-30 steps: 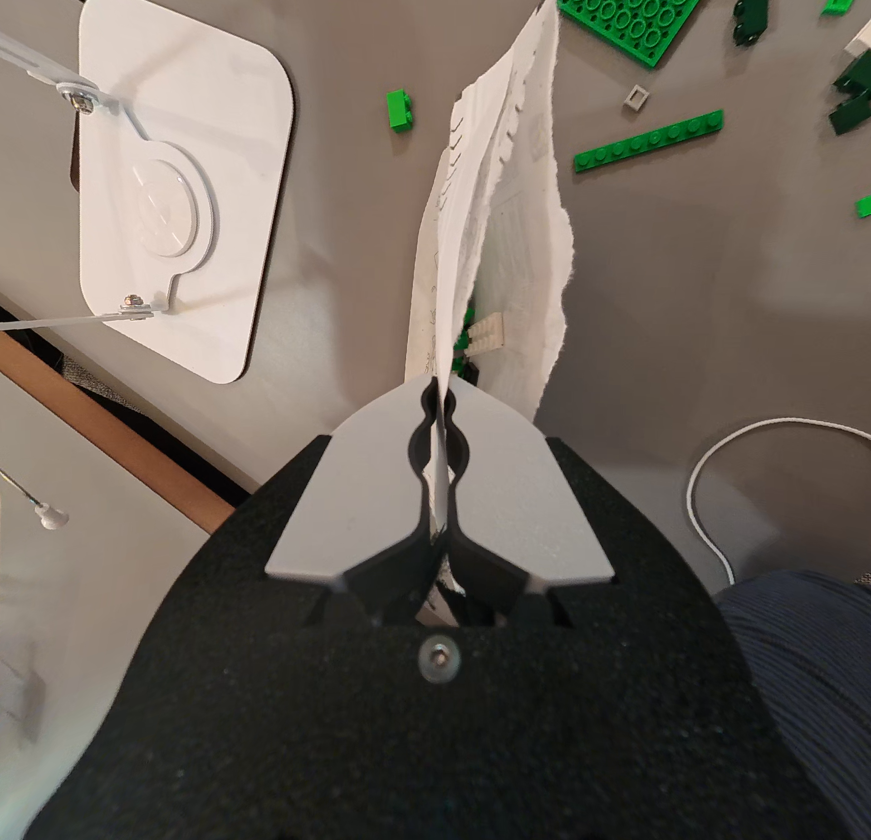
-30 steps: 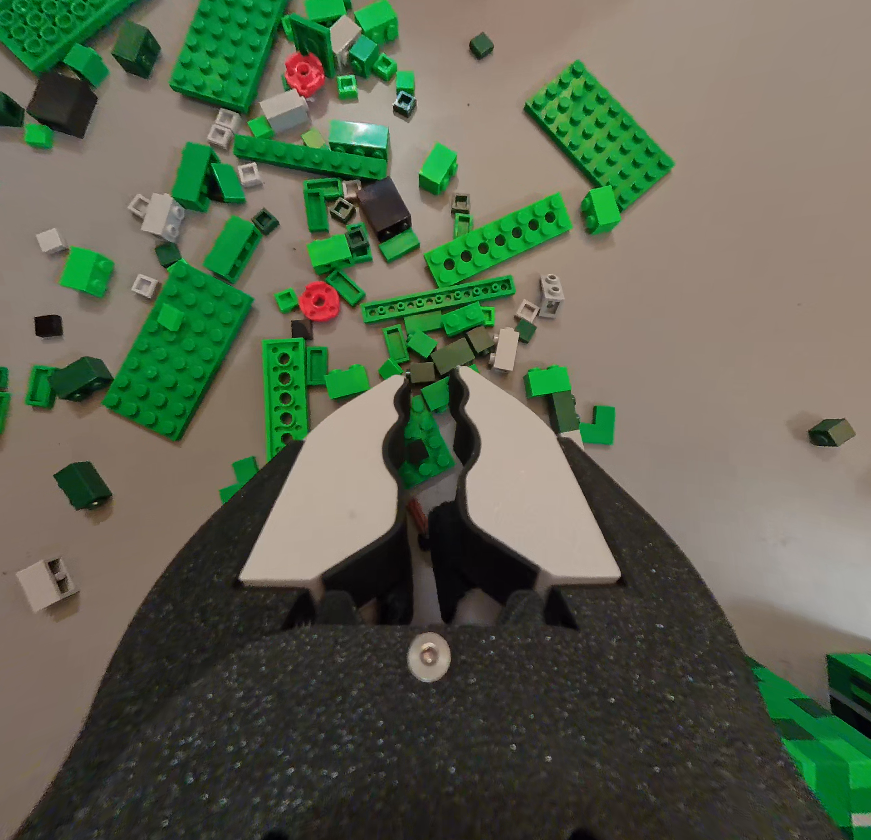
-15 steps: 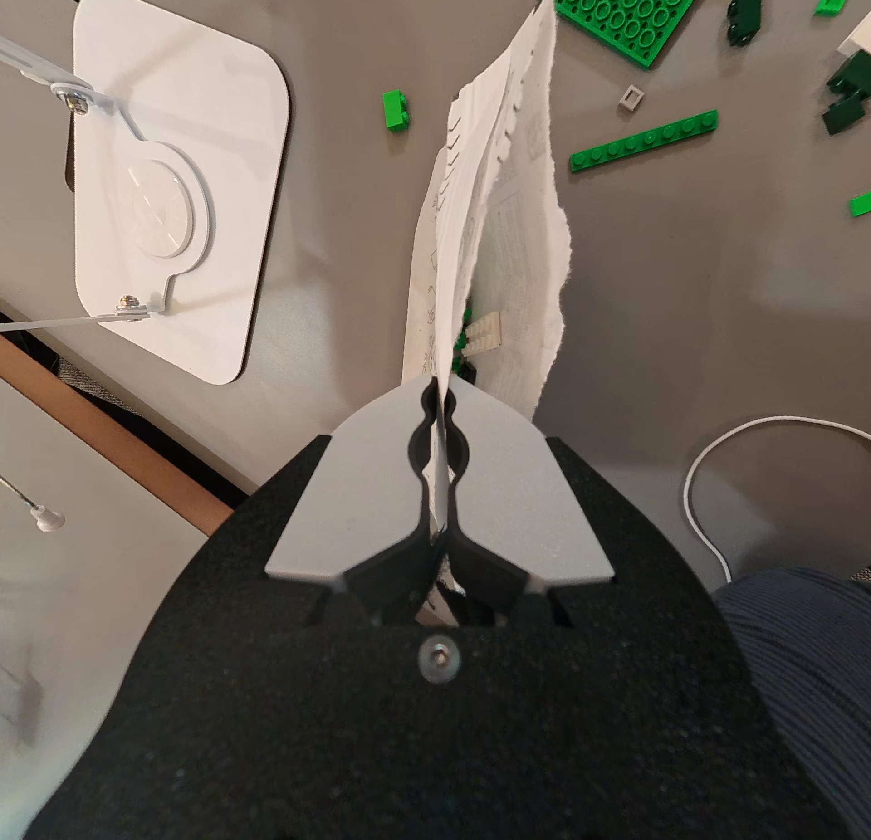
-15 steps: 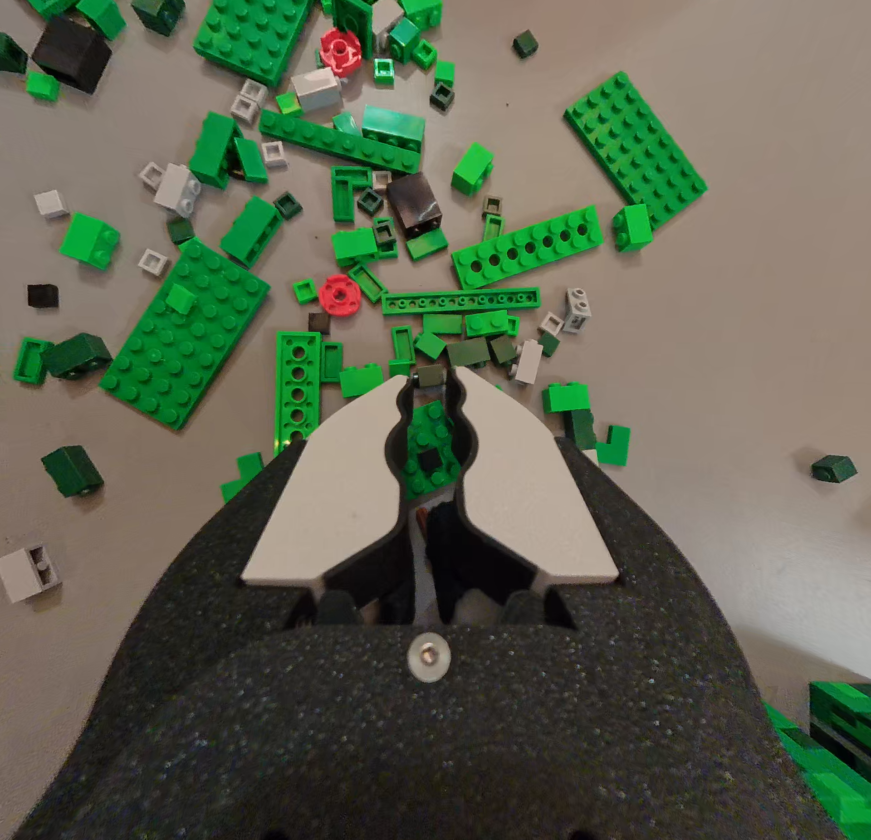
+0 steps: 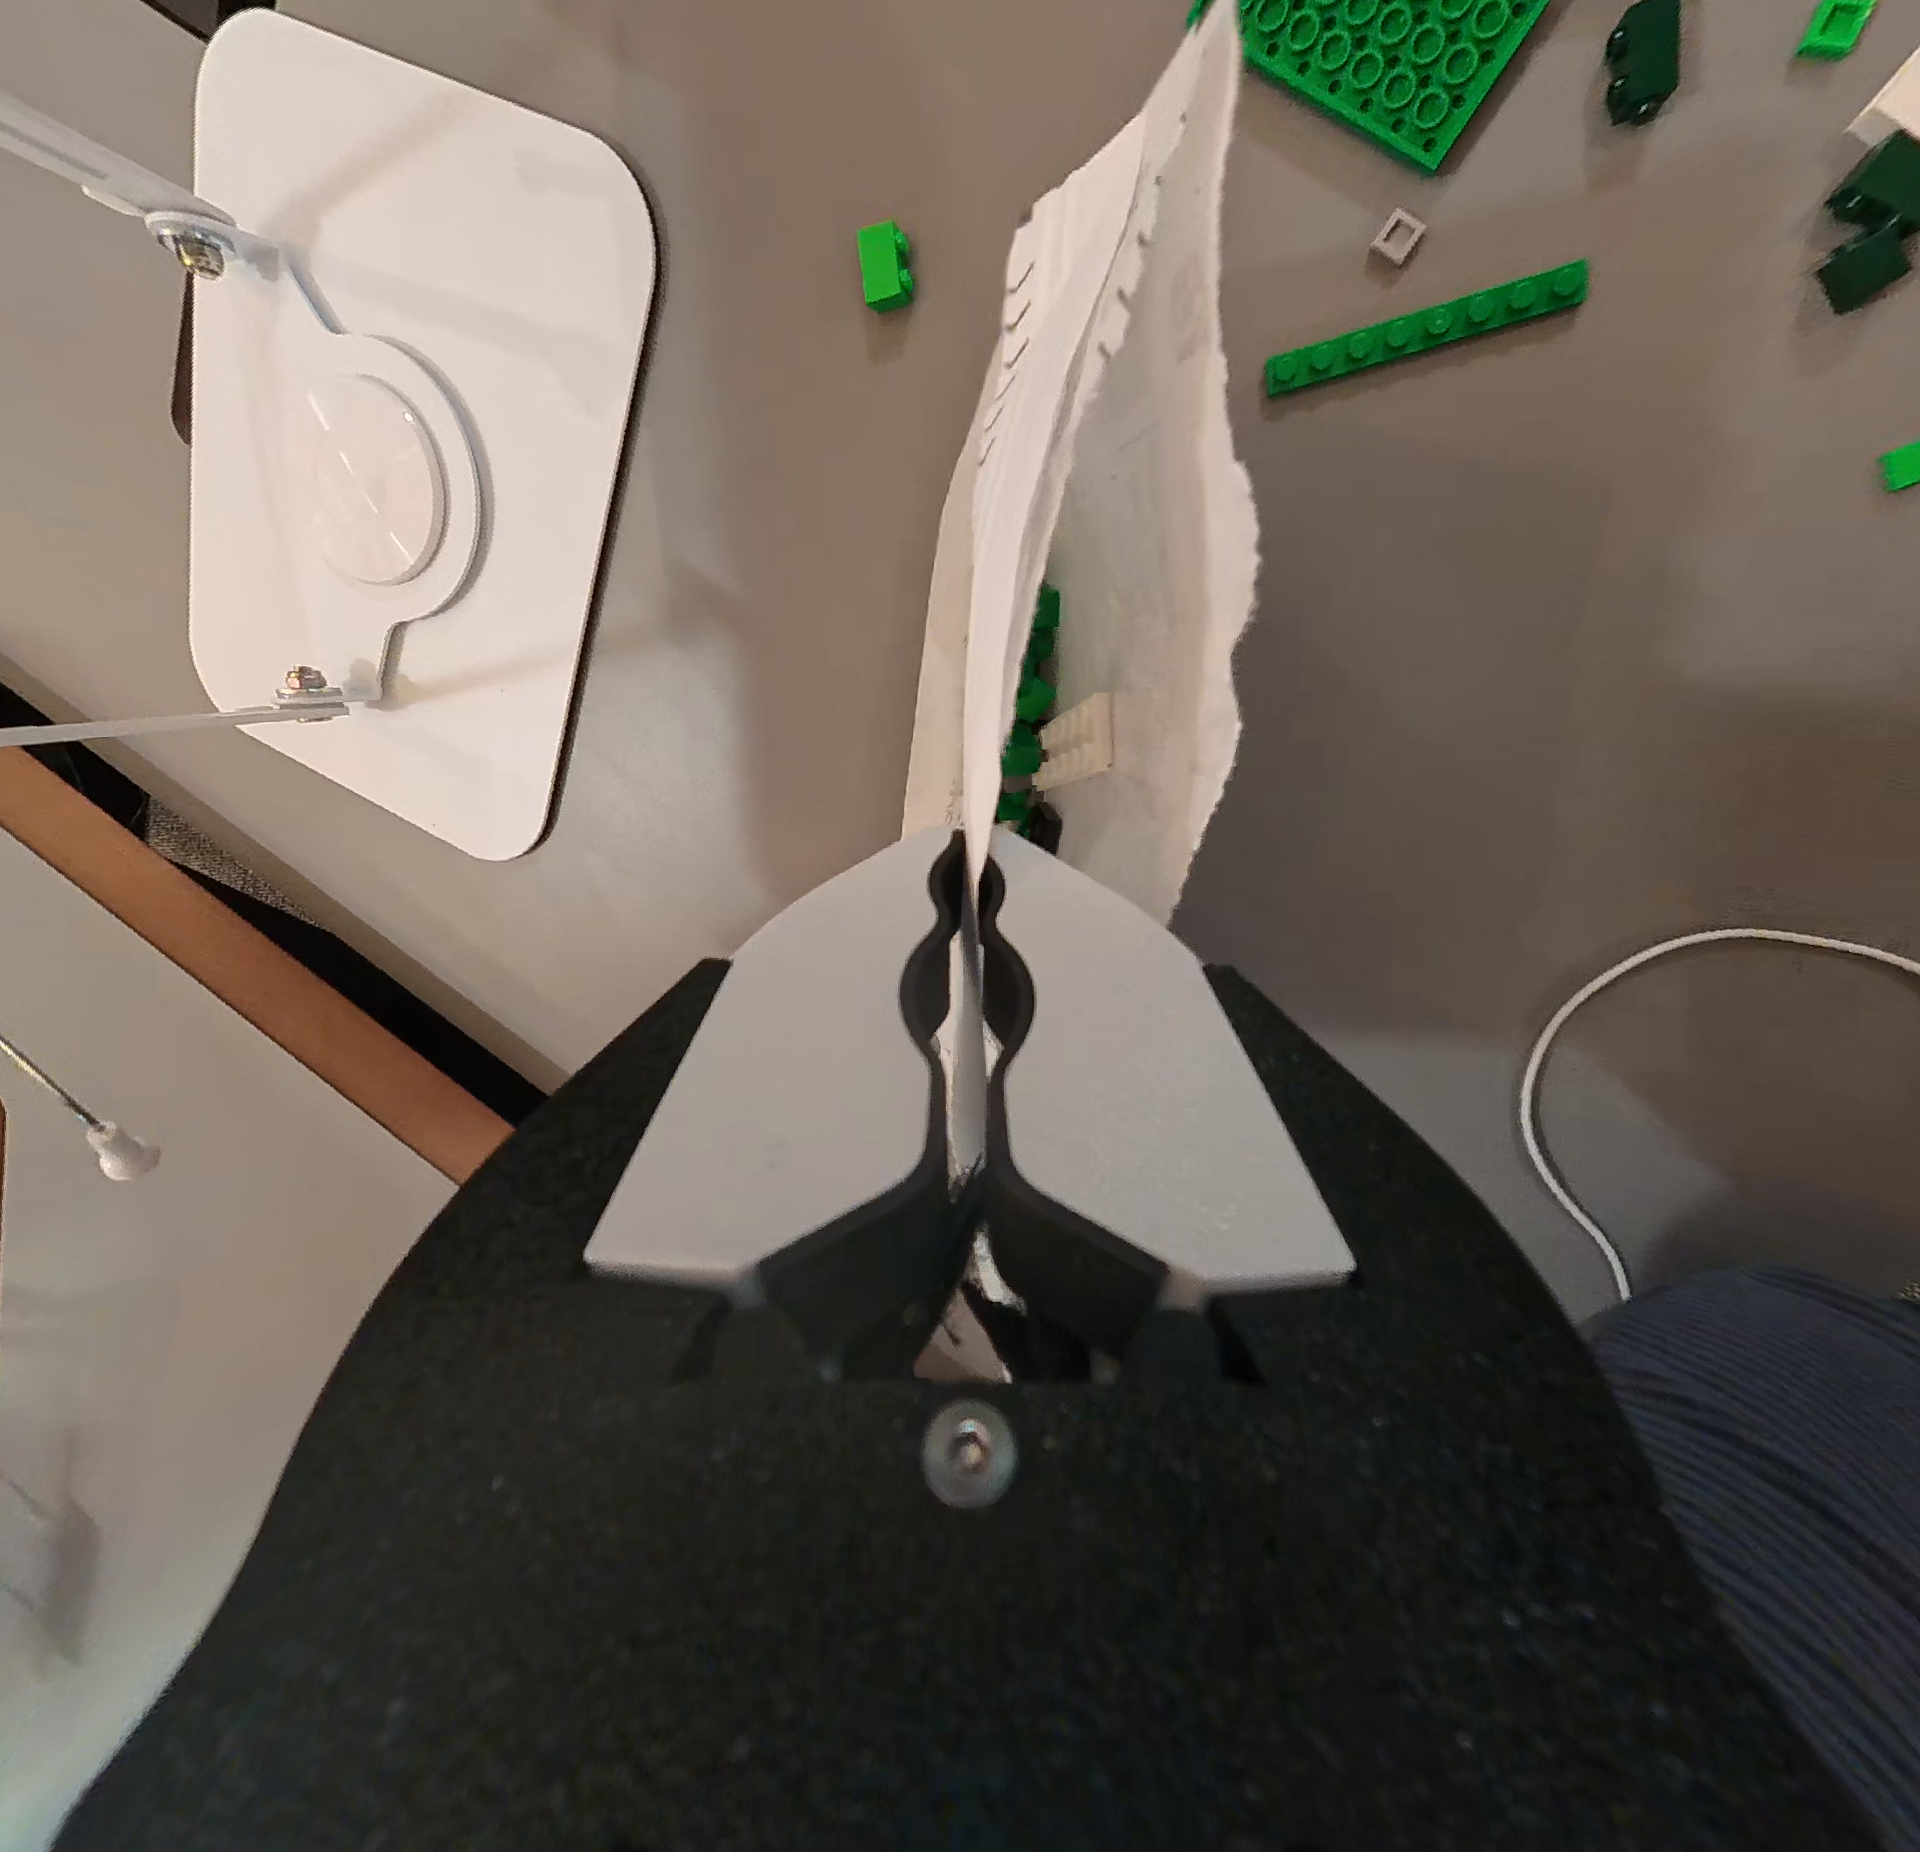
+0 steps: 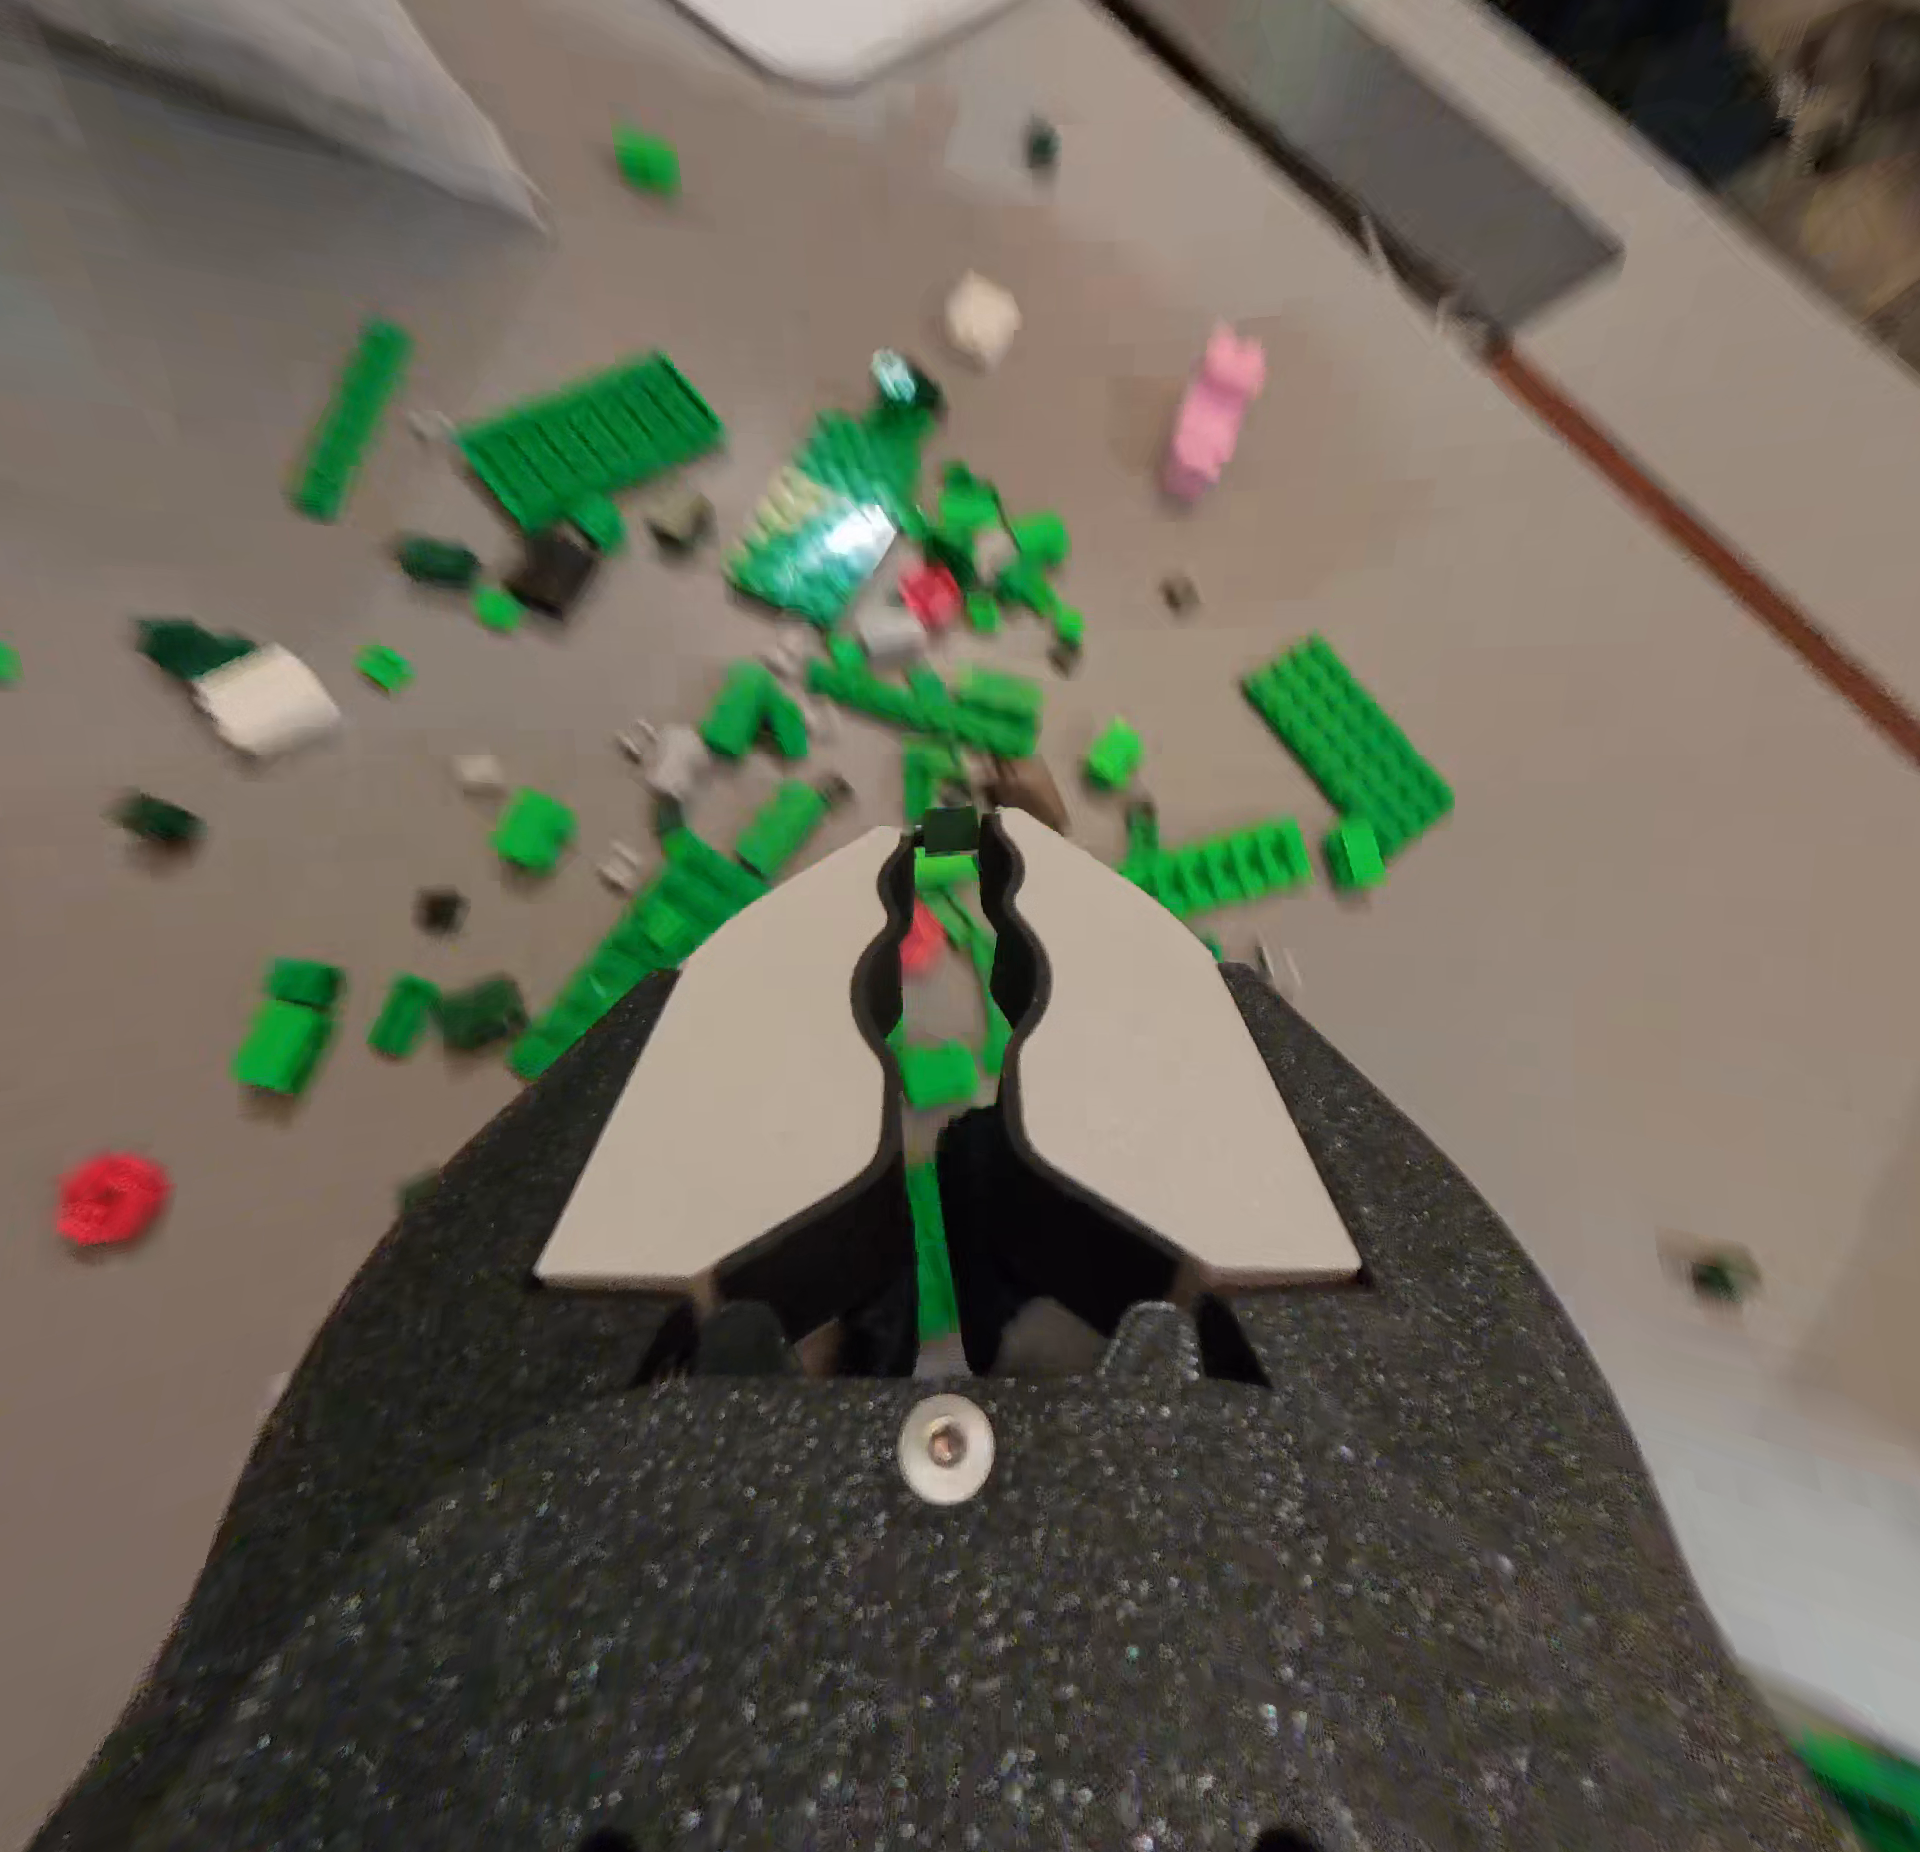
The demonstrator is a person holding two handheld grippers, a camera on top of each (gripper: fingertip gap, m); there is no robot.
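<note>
The left tongs [image 5: 977, 852] are clamped on the torn edge of a white paper bag [image 5: 1132, 514], which hangs limp over the grey desk [image 5: 790, 431] with a few small green and white bricks [image 5: 1044, 711] showing inside. Thin paper like that looks likely to rip, so a pinch near the rim suits it. The right tongs [image 6: 951, 834], blurred, pinch a tiny dark green brick [image 6: 951, 830] at their very tips, above scattered green plastic bricks [image 6: 914, 701]; it looks light, hard and slippery.
</note>
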